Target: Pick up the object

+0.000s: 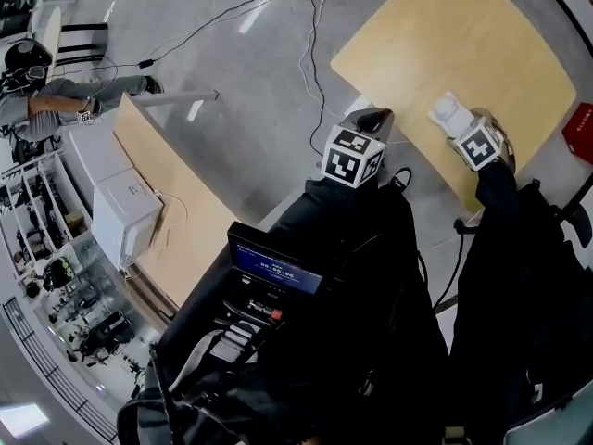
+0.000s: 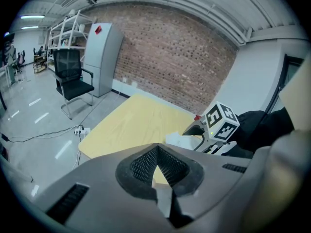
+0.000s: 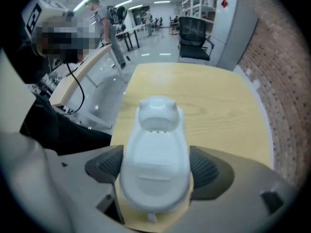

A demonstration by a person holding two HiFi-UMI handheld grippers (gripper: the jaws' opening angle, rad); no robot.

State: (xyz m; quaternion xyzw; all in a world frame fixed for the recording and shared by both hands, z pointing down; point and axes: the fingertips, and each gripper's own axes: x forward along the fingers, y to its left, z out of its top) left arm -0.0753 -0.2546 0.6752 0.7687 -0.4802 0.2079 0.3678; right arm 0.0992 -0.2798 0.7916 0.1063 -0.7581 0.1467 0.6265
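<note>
Your right gripper [image 3: 155, 165] has the white object [image 3: 156, 130] straight between its jaws, long axis running away along them. The pads seem to press both sides. The object sits at the table's [image 1: 463, 54] near edge. Left gripper [image 2: 156, 171] is closed, empty, farther off.

Light wood surface [image 1: 463, 54] with rounded corners, standing on a grey floor [image 1: 259, 82]. A white object [image 1: 447, 111] is at the edge nearest the person (can't tell if it's actually touching the wood).
</note>
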